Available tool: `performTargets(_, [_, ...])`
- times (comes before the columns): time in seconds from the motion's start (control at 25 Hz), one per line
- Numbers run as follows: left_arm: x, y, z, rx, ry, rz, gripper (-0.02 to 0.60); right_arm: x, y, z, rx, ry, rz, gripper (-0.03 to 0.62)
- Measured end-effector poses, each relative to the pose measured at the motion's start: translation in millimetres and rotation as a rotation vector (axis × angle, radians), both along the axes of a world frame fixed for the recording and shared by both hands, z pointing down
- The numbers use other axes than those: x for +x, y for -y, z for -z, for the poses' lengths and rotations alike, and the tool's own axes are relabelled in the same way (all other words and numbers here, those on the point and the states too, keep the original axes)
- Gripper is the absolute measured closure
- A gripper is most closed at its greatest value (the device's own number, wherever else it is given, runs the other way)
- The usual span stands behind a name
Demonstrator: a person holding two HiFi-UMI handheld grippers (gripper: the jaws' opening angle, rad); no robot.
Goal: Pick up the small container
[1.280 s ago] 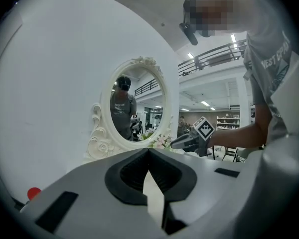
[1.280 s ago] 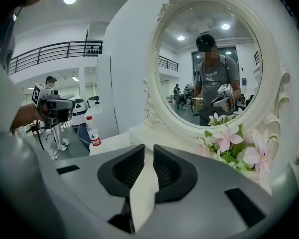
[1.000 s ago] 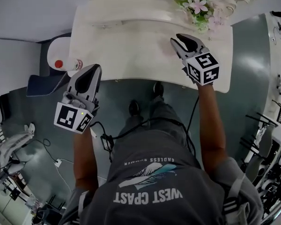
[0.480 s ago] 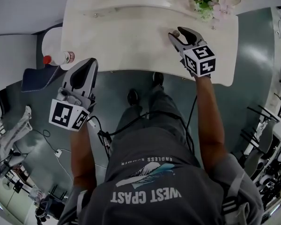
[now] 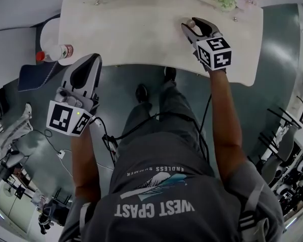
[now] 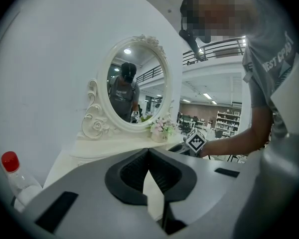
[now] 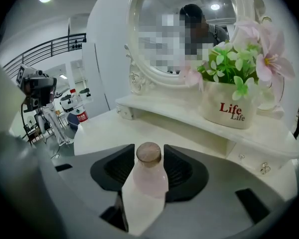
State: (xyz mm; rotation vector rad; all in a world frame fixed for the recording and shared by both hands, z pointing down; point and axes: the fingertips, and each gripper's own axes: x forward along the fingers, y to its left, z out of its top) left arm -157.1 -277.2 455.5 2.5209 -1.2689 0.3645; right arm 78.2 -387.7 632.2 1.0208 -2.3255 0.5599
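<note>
The small container (image 7: 148,176) is a pale pink bottle with a brownish round cap, standing upright on the white dressing table (image 5: 141,34). My right gripper (image 7: 149,159) is around it, one jaw on each side of its neck. Those jaws have just been opening, and I see no squeeze on the bottle. From above, the cap (image 5: 191,22) shows between the right gripper's (image 5: 192,25) fingertips near the table's right part. My left gripper (image 5: 92,59) hangs off the table's front left edge, shut and empty (image 6: 148,153).
An oval framed mirror (image 6: 134,91) stands at the table's back. A white pot of flowers (image 7: 231,108) marked "Life" sits on the raised shelf just behind and right of the bottle. A red-capped water bottle (image 5: 53,53) lies on a round stand left of the table.
My right gripper has come down to the tabletop and its jaws have spread around the pink bottle. My left gripper has sunk a little by the table's front left edge.
</note>
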Motion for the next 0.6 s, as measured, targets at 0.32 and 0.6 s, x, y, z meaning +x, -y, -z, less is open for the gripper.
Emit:
performTargets(0.32, [6.7,-1.5,1.6,-0.001,0.006,0.003,0.565,0.5,3.7,-2.8,0.072,-0.005,-0.001,0.429])
performTargets(0.6, [3.7,-3.9,7.2,0.026,0.009,0.009,0.565,7.0,5.5,-1.8,0.060,-0.004,-0.039,0.430])
